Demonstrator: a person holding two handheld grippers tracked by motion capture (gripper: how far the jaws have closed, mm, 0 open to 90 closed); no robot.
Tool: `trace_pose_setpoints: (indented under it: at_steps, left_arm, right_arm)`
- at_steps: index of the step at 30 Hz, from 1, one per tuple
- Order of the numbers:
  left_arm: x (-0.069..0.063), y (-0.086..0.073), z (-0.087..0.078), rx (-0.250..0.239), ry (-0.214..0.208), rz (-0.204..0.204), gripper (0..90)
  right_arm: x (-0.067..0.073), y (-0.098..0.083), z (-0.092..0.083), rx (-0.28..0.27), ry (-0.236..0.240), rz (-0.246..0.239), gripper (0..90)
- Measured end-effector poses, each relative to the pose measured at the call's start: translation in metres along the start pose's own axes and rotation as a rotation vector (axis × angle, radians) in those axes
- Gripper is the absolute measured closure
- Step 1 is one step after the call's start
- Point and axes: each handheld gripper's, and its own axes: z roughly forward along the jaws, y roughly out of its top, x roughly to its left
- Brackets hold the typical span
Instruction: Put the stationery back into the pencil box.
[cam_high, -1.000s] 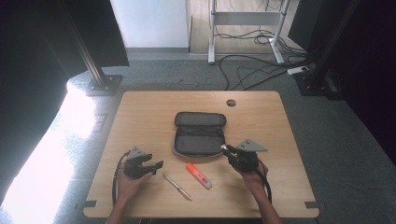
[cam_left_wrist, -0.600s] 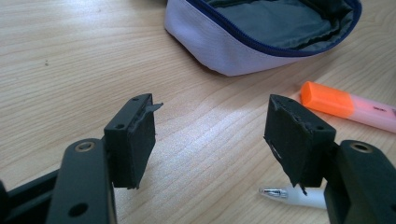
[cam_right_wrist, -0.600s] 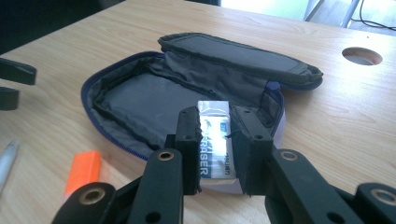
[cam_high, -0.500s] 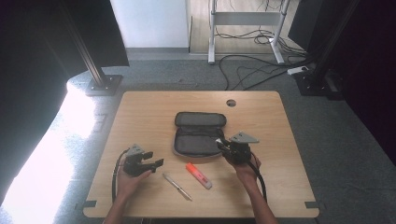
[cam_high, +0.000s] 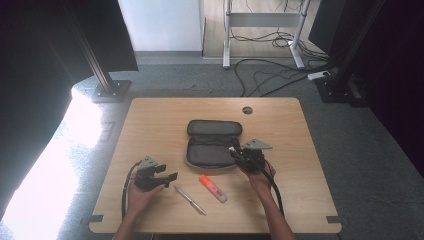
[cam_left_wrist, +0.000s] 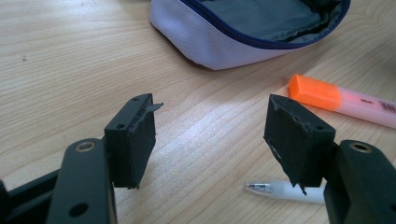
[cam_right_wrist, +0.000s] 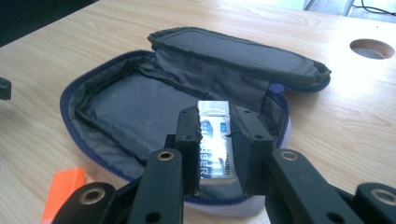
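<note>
I see a wooden worktop (cam_high: 160, 125) with a round hole (cam_high: 247, 110) near its far edge. On it lie an open pouch (cam_high: 212, 145), a highlighter (cam_high: 212, 187) and a pen (cam_high: 190, 200).

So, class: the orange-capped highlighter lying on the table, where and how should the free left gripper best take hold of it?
Grip the highlighter across the middle of its pale barrel, coming down from above. It lies flat on the table, slanting, with free wood along both long sides, so the open left gripper should probably turn until its pads face those sides. The pen lies close by, apart.
</note>
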Motion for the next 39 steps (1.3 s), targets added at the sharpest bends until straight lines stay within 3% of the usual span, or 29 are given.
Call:
trace_pose_setpoints:
  at_steps: [13,28,39]
  left_arm:
    - [0.0,-0.002,-0.002,0.001,0.006,-0.003,34.2]
    - [0.005,-0.002,-0.006,-0.003,0.015,-0.015,34.0]
    - [0.005,-0.003,-0.006,-0.006,0.016,-0.015,34.0]
  right_arm:
    - [-0.002,0.014,0.012,0.002,-0.003,-0.001,72.8]
    - [-0.013,0.006,0.043,0.083,-0.034,0.015,72.7]
    - [-0.013,0.002,0.049,0.104,-0.048,0.005,72.5]
